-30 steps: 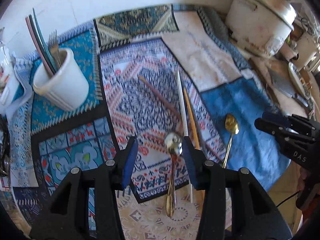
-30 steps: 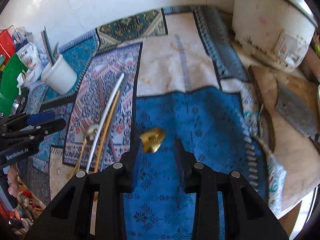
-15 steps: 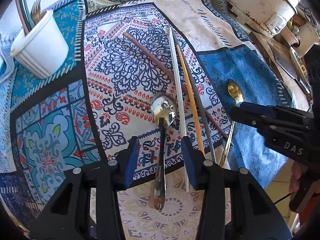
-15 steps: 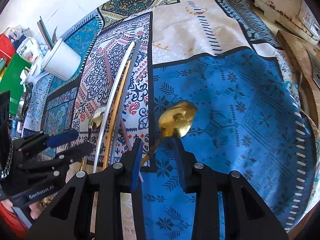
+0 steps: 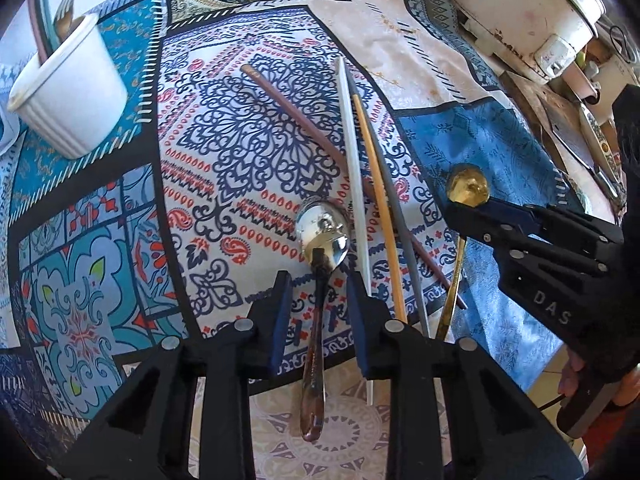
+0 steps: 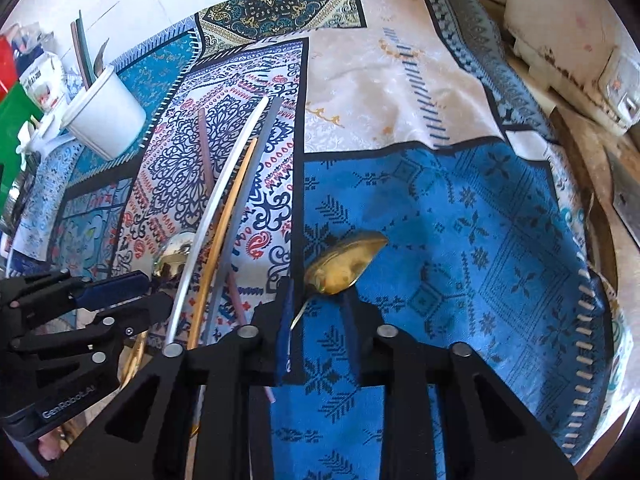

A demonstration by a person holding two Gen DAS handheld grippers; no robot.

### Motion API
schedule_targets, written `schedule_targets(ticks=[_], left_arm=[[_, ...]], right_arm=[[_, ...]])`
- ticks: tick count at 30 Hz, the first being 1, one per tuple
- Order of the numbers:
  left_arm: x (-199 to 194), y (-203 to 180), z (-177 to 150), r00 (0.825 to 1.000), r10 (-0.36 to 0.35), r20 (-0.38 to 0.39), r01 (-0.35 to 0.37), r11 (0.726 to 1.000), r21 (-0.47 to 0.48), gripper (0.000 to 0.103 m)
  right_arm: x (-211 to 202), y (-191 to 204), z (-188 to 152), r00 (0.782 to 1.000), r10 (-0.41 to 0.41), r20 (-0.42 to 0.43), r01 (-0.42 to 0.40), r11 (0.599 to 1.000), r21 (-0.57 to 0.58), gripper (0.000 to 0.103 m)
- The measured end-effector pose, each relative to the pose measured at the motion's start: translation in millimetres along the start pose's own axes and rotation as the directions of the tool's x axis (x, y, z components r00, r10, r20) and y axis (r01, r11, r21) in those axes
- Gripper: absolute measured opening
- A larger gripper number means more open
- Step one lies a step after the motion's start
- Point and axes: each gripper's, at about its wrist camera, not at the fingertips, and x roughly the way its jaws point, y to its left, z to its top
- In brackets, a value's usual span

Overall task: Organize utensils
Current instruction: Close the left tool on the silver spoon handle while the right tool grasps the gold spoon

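A: What pose does each tool take?

B: Both point steeply down at the counter (image 5: 400, 44), which is covered by a patchwork cloth (image 5: 248, 128). The left tool (image 5: 318, 284) straddles the neck of a silver spoon (image 5: 320, 240); its jaws are closing, with the spoon's handle between them and a gap showing on either side, so the pads are not yet pressing on it. The right tool (image 6: 318, 296) stands over the neck of a gold spoon (image 6: 344, 264); its jaws are also closing, the thin handle lying just inside the left finger (image 6: 285, 320). Whether that pad touches the handle cannot be told. A hand (image 5: 576, 372) shows behind the right tool in the left wrist view.

A: Where do the spoons lie?

B: The silver spoon lies on the red-and-navy patterned panel, bowl away from the camera, handle reaching onto the pale panel at the near edge. The gold spoon lies on the blue panel (image 6: 460, 240). Between the spoons lie four chopsticks: a white one (image 5: 352, 160), a yellow one (image 5: 376, 200), a grey one (image 5: 400, 232) and a brown one (image 5: 296, 112) crossing beneath them.

A: Which containers appear, and what do they hold?

B: A white ribbed cup (image 5: 68, 92) at the far left of the cloth holds a fork (image 5: 66, 12) and several upright sticks (image 5: 38, 28). A large white pot (image 5: 528, 12) stands at the far right; its contents are hidden.
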Motion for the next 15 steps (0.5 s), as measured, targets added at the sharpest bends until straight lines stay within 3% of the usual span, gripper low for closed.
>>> schedule_targets(ticks=[2,8,15], left_arm=[[0.3,-3.5,1.4,1.000,0.011,0.004,-0.011,1.000,0.015,0.020],[6.0,-12.3,9.7,1.000,0.026,0.016,-0.027,0.999,0.045,0.007],[3.7,-1.4,7.7,1.000,0.010,0.028,-0.011,1.000,0.020,0.005]], right_arm=[[0.4,-3.8,0.8,1.000,0.021,0.005,-0.021,1.000,0.013,0.011],[-0.6,-9.6,2.8,0.998,0.063,0.006,-0.064,0.996,0.061,0.005],[-15.7,-11.8,0.5,0.995,0.080,0.052,-0.084,0.993,0.084,0.003]])
